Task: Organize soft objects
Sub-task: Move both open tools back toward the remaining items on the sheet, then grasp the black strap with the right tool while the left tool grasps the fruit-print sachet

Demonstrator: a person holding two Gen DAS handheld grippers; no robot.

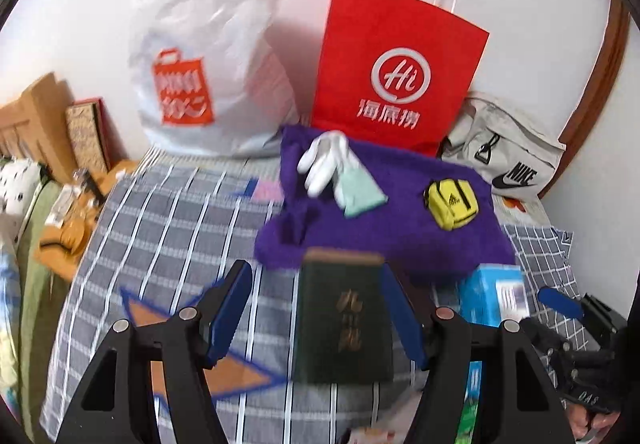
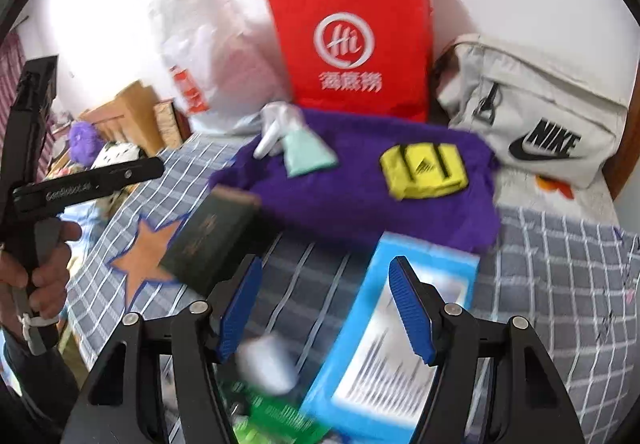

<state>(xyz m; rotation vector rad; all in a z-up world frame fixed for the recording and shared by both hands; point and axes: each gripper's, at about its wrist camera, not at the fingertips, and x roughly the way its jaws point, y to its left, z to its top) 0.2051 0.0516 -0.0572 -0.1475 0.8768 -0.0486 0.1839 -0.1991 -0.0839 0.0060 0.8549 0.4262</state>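
A purple fuzzy cloth (image 1: 384,220) lies on the checked bedspread; it also shows in the right wrist view (image 2: 360,184). On it rest a white glove (image 1: 324,160), a mint green pouch (image 1: 360,192) and a small yellow bag (image 1: 452,204), which shows in the right wrist view too (image 2: 424,172). My left gripper (image 1: 320,320) is open, its jaws on either side of a dark green book (image 1: 340,328). My right gripper (image 2: 328,312) is open above a blue packet (image 2: 396,348) and holds nothing.
A red paper bag (image 1: 396,68), a white plastic bag (image 1: 204,52) and a grey Nike bag (image 1: 504,152) stand against the wall. A green packet (image 2: 280,416) and a white object (image 2: 268,364) lie near my right gripper. Clutter lines the bed's left edge.
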